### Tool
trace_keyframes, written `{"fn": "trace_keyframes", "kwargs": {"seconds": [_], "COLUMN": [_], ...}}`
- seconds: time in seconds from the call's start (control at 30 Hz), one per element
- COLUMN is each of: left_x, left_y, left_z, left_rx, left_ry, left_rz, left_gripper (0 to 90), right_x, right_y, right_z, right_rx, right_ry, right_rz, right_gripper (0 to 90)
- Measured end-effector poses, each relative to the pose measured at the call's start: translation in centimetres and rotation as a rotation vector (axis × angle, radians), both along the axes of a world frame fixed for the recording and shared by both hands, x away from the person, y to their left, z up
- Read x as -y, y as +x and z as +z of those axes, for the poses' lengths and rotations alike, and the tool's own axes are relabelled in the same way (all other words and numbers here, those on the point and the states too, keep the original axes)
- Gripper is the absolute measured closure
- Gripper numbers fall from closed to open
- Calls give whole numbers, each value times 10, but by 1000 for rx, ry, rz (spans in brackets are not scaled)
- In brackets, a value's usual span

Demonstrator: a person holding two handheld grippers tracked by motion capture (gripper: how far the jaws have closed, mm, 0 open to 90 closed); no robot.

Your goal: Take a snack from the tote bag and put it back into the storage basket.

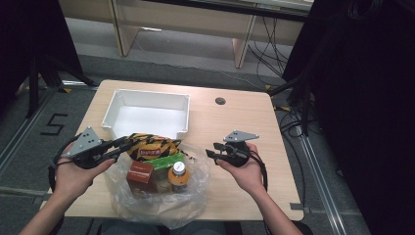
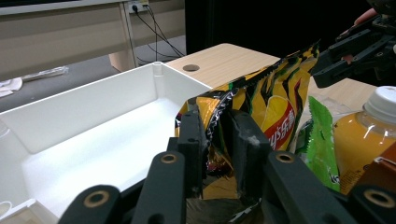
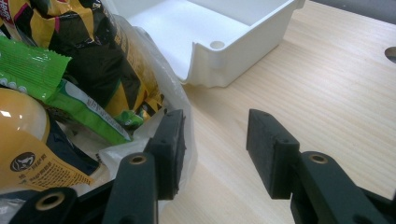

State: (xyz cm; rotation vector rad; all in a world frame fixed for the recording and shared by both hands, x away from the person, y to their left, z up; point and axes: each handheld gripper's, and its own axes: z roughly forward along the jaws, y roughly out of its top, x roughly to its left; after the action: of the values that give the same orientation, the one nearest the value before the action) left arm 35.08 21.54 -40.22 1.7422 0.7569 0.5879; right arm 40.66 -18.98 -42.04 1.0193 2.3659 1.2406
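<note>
- Nearest to us, a clear plastic bag (image 1: 156,196) sits at the front edge of the wooden surface (image 1: 235,122), holding an orange drink bottle (image 1: 178,177) with a white cap, a red-brown carton (image 1: 139,175) and a green packet (image 1: 166,160).
- At the bag's top, a yellow-and-black striped chip bag (image 1: 149,146) lies across its mouth, just in front of the white bin.
- Our left gripper (image 2: 217,135) is clenched on the crimped end of the chip bag: in the left gripper view the foil is pinched and creased between the two black jaws.
- Our right gripper (image 3: 215,144) hangs released beside the plastic bag; its jaws stand apart with bare wood between them, and the near jaw is just touching or almost touching the bag's film, we cannot tell which.
- Farther back, the white bin (image 1: 147,115) stands open, with nothing in it as far as we see. We judge the chip bag is bound for it.
- What could go wrong: we hold only the thin seal, so the slick foil may slip out as we lift.
- The chip bag may drag the plastic film up with it, tipping the bottle, since nothing pins the bag down.
- A low carry could catch the chip bag on the bin's near wall.
- Squeezing harder could crush chips or burst the seal.
</note>
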Motion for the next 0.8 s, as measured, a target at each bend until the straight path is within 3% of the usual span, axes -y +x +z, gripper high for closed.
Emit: {"fn": "trace_keyframes", "kwargs": {"seconds": [0.1,0.27,0.3,0.43,0.47,0.53,0.8], "left_x": [-1,-1,0,1,1,0,0], "left_y": [0,1,1,1,1,1,2], "left_z": [-1,0,0,0,0,0,0], "left_rx": [-3,-5,-7,-16,-18,-24,-49], "left_ry": [-8,-9,-10,-21,-24,-29,-56], "left_rz": [-2,1,3,5,5,4,-3], "left_gripper": [754,756,758,777,781,789,823], "right_x": [0,-11,-13,-29,-34,-38,-43], "right_y": [1,-4,-3,-7,-6,-8,-6], "right_z": [1,16,21,33,33,35,34], "right_rx": [5,31,58,75,101,74,94], "right_ry": [4,79,70,83,87,77,71], "right_rz": [10,47,78,121,122,131,160], "right_gripper": [575,560,555,546,545,543,540]}}
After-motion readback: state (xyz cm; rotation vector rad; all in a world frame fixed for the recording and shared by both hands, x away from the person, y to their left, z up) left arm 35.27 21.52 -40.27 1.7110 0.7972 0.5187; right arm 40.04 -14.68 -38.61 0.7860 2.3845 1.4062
